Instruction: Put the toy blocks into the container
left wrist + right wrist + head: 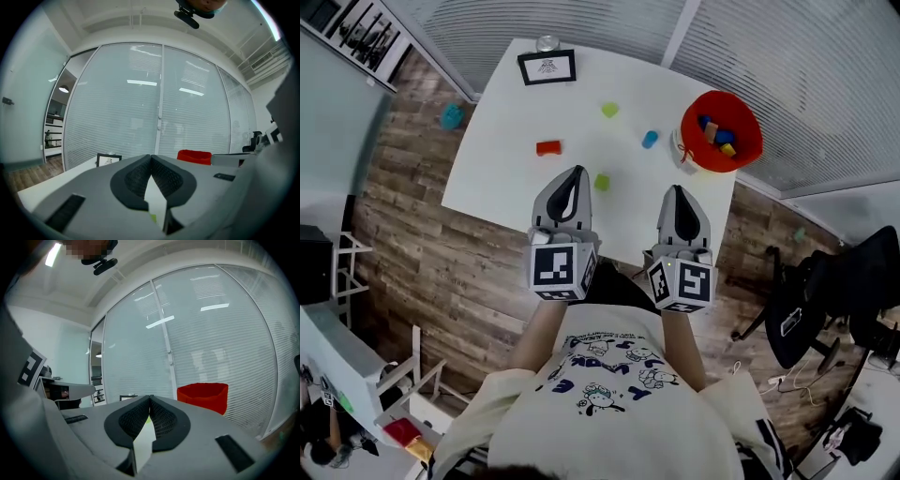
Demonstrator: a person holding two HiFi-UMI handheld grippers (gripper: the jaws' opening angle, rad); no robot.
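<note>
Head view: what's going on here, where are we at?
A person holds a claw in each hand over the near edge of the white table. The left claw and the right claw are both shut and empty. The red container at the table's right edge has a few blocks in it. Four lie loose on the table: a red block, a yellow-green block, a blue block and a green block, which is nearest the left claw.
</note>
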